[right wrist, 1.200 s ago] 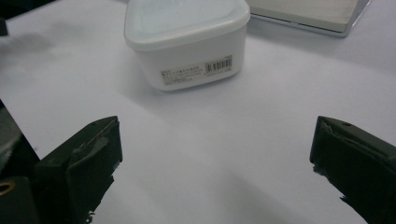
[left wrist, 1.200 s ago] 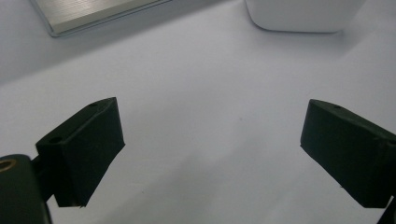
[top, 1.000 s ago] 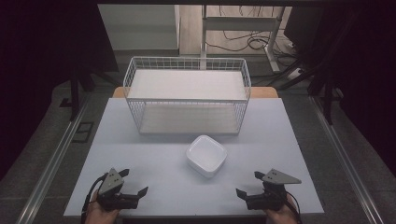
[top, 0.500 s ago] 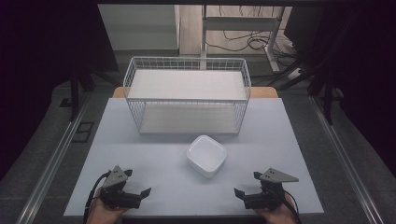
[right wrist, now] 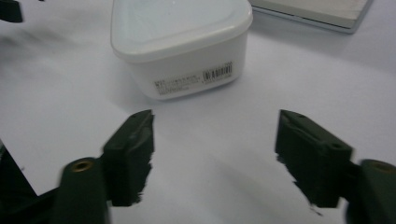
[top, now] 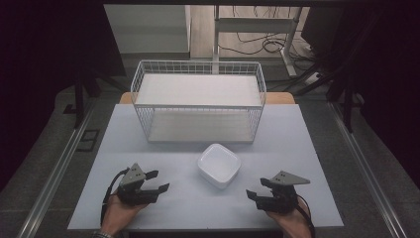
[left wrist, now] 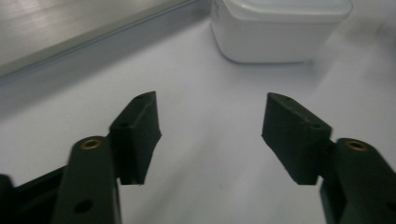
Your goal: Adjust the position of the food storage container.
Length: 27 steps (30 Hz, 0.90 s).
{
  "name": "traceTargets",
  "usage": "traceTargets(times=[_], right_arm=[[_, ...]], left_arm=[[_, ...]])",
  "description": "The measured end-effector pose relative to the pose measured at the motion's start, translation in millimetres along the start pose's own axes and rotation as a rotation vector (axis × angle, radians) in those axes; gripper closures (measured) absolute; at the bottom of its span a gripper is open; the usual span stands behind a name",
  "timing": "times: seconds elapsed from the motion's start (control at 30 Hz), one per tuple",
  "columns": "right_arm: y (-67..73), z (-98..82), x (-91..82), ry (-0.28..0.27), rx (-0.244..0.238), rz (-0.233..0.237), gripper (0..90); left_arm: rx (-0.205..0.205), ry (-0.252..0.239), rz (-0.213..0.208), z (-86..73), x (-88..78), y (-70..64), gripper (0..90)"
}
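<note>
A white square plastic container (top: 219, 165) with a lid sits on the pale table (top: 297, 139), in front of a white wire basket (top: 198, 99). My left gripper (top: 159, 180) hovers low, left of the container, and points at it. In the left gripper view the container (left wrist: 275, 30) lies ahead of my open left gripper (left wrist: 211, 100). My right gripper (top: 256, 187) is to the container's front right. In the right gripper view the container (right wrist: 180, 44), with its barcode label, lies just beyond my open right gripper (right wrist: 215, 116). Both grippers' jaws have just been closing, with nothing between them.
The wire basket stands at the back middle of the table, with white panels inside. A metal rail (top: 54, 168) runs along the table's left side and another (top: 366, 168) along the right. Cables (top: 257, 44) lie on the floor behind.
My left gripper has moved forward and toward the container. The jaws of both grippers stand narrower than before. The right hand has stayed about where it was.
</note>
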State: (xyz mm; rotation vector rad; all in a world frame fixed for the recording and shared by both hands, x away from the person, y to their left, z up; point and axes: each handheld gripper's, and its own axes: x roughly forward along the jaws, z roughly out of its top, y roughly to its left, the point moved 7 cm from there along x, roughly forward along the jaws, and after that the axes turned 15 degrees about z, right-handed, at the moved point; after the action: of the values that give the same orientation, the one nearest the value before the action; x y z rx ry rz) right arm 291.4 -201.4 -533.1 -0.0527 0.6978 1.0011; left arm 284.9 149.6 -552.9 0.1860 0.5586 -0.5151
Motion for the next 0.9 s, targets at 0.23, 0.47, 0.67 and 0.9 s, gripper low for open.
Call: traceTargets(times=[0.23, 0.47, 0.67, 0.9], right_arm=[[-6.1, 8.7, 8.7, 0.024, -0.008, 0.020, 60.0], [-21.0, 18.4, 19.5, 0.033, -0.029, -0.004, 88.0], [-30.7, 28.8, 29.3, 0.024, -0.009, -0.025, 89.1], [-36.6, 29.8, 49.1, 0.052, 0.031, -0.018, 89.1]], left_arm=[[0.006, 0.000, -0.023, 26.2, 28.5, -6.2, 59.6], [0.038, -0.006, -0.030, 46.6, 57.9, -12.9, 85.9], [0.011, -0.020, -0.054, 64.6, 86.4, -22.6, 90.0], [0.073, 0.055, -0.038, 70.8, 111.2, -28.9, 90.0]])
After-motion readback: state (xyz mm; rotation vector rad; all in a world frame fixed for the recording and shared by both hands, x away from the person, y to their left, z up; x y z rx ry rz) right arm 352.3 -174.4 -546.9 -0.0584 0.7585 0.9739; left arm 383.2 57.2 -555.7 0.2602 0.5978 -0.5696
